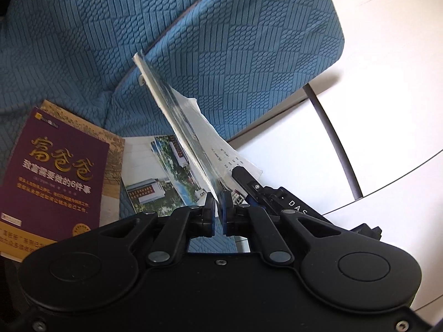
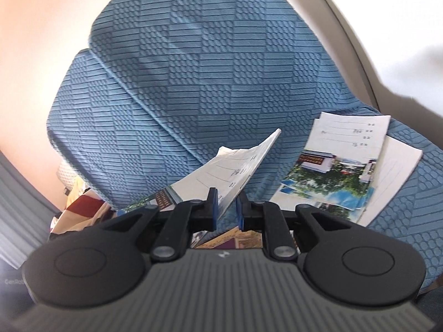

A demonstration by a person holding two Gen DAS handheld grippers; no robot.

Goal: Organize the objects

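My left gripper (image 1: 218,202) is shut on the bottom edge of a thin glossy booklet (image 1: 171,116), which stands edge-on and rises up and to the left. Just behind it a white booklet cover with printed lines (image 1: 218,149) reaches the right gripper (image 1: 243,175); I cannot tell whether both are one booklet. In the right wrist view my right gripper (image 2: 227,209) is shut on the corner of a photo-covered booklet (image 2: 238,166) lifted off the seat. Two more such booklets (image 2: 337,166) lie stacked on the blue cushion. A purple book (image 1: 55,171) and another photo booklet (image 1: 155,177) lie flat.
Blue textured sofa cushions (image 1: 249,55) fill the background, the backrest (image 2: 207,69) close ahead. A white floor with a grey metal leg (image 1: 332,138) lies to the right. Cream and red fabric (image 2: 80,207) sits at the sofa's left end.
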